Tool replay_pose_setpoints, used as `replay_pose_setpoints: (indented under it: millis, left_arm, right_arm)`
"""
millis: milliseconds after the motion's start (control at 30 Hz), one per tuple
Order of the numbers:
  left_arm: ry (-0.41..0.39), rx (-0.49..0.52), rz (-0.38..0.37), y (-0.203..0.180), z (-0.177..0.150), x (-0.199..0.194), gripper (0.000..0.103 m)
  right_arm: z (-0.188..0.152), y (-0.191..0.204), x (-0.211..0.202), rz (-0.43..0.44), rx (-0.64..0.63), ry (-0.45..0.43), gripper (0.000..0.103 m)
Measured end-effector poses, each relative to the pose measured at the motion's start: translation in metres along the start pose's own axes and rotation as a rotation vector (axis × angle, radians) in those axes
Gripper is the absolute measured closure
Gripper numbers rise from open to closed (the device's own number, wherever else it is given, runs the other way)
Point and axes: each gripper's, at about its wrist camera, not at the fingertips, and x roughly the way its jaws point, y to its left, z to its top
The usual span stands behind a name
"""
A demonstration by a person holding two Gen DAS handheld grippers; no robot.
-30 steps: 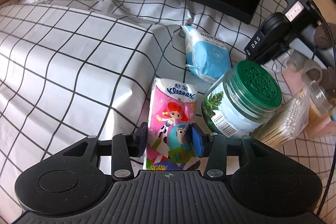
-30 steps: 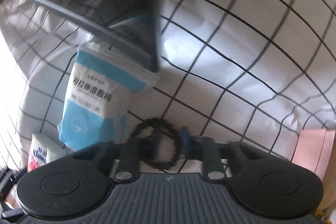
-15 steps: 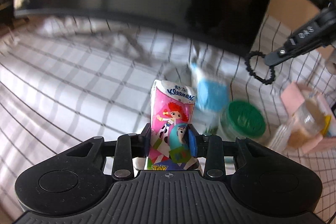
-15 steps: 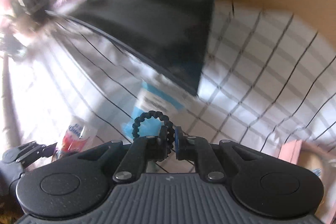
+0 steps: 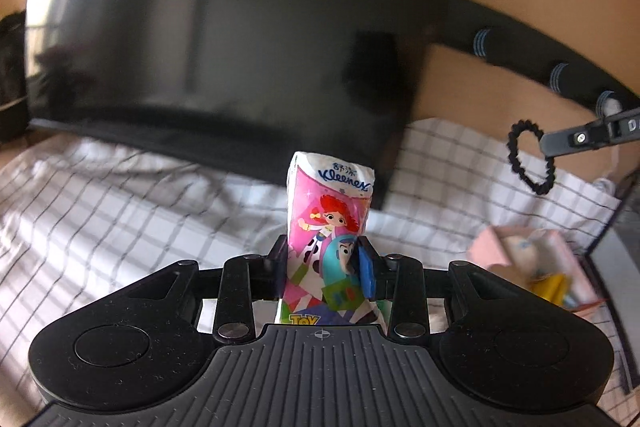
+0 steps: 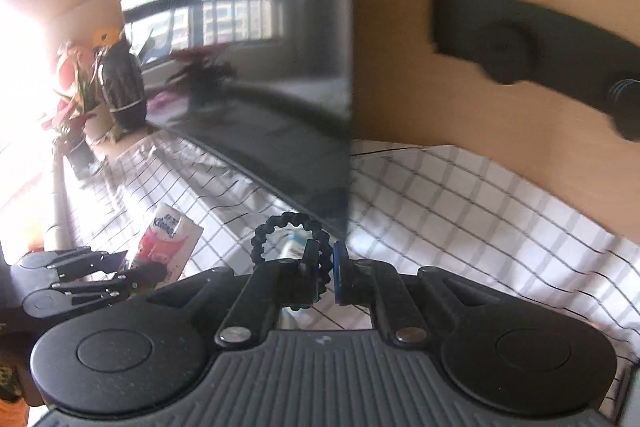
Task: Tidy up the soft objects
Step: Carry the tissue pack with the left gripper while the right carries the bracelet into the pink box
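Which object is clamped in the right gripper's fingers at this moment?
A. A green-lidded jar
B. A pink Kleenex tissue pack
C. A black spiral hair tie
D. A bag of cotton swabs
C: in the right wrist view the right gripper has its fingers closed on the black spiral hair tie, which loops up above them; the Kleenex tissue pack is held by the left gripper instead.

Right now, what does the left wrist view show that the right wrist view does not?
Only the left wrist view shows the pink box at the cloth's right edge. Only the right wrist view shows the plants by the bright window. Both show the Kleenex pack in the left gripper, the black hair tie in the right gripper, the dark screen and the checked cloth.
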Motion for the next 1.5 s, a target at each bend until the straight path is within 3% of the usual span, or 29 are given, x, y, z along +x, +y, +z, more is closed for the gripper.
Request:
replay_pose_setpoints:
  millis: [500, 800, 1267, 1400, 1500]
  left_arm:
    - [0.134, 0.200, -0.299, -0.193, -0.001, 0.064, 0.065]
    - [0.257, 0.314, -0.376, -0.278, -0.025, 0.112, 0.065]
    - [0.359, 0.276, -0.333, -0.294, -0.029, 0.174, 0.064]
    - [0.362, 0.132, -0.364, -0.287, -0.025, 0.191, 0.063]
    - [0.418, 0.025, -0.429, -0.285, -0.023, 0.207, 0.060]
  right_arm:
    - [-0.101, -0.143, -0.084, -0.167, 0.281, -0.060, 0.096]
    - [-0.149, -0.194, -0.087, -0.218, 0.427, -0.079, 0.096]
    - [-0.152, -0.225, -0.048, -0.206, 0.509, -0.108, 0.096]
    - [-0.155, -0.229, -0.046, -0.298, 0.503, -0.144, 0.096]
    - [-0.158, -0.233, -0.045, -0.315, 0.512, -0.153, 0.096]
